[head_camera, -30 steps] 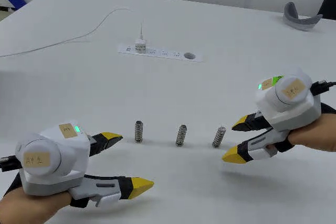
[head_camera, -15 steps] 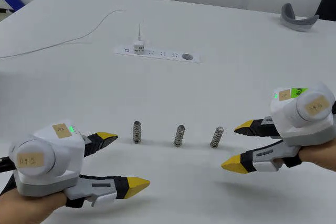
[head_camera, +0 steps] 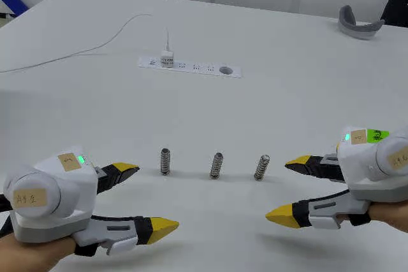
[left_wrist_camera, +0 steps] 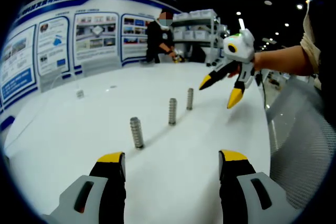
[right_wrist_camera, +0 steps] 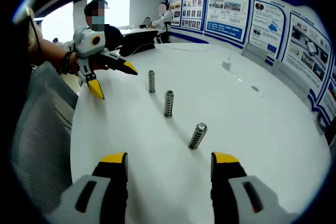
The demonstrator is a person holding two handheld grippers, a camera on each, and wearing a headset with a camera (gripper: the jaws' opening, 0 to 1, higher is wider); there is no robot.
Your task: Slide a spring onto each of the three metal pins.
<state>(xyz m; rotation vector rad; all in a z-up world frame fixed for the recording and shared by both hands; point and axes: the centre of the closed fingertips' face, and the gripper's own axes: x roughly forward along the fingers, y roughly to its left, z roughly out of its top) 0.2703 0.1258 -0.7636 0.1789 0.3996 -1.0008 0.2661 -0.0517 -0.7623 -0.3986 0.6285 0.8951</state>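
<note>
Springs, three, in a row on the white surface (head_camera: 255,106): left spring (head_camera: 165,161), middle spring (head_camera: 217,165), right spring (head_camera: 262,167); all standing, the right spring leaning a little; pins presumably hidden inside
Status, right gripper (head_camera: 277,189): fingers wide, empty; over the last second it has drawn back from the right spring and now sits well apart
Status, left gripper (head_camera: 156,196): fingers wide, empty; eased slightly back from the left spring
Judgement: no spring lies loose, both grippers retreat, task likely finished
</note>
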